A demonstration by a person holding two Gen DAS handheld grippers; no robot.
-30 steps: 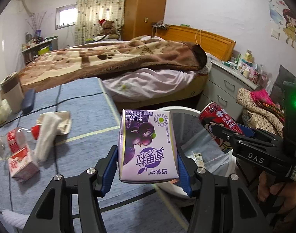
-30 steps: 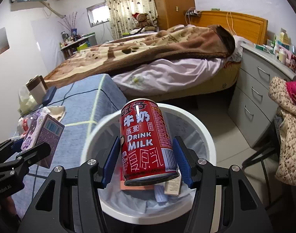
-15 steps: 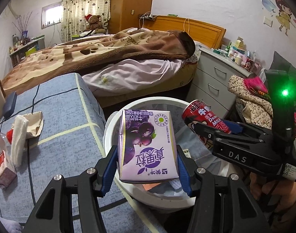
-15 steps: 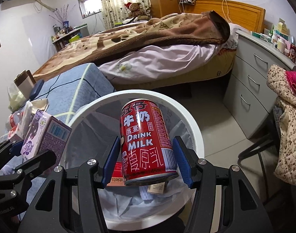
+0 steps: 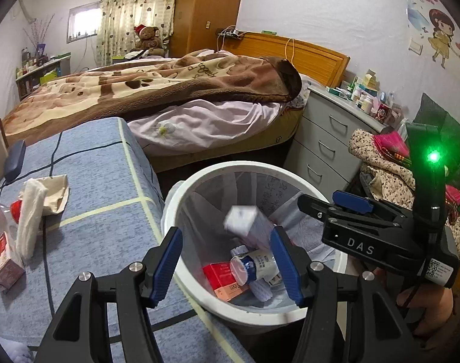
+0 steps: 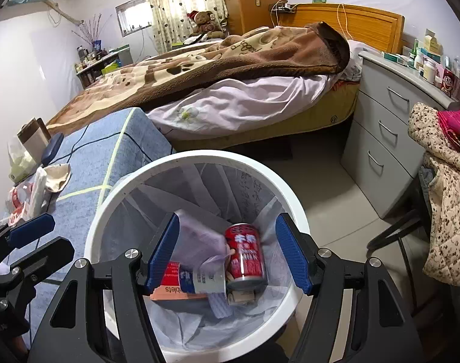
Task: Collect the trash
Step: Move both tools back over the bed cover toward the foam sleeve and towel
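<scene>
Fingers (image 5: 169, 257) of both our grippers spread, holding nothing; jaws have just been opening. Left gripper (image 5: 227, 261) and right gripper (image 6: 227, 252) hang over round white plastic bin with clear liner (image 6: 199, 155). Purple drink carton (image 5: 245, 224) and red milk can (image 6: 245, 252) now inside bin. Drop step done, we judge. Next: return to blue checked tablecloth (image 5: 94, 181) for white crumpled tissue (image 5: 30, 211) and small red-white carton (image 5: 3, 260).
</scene>
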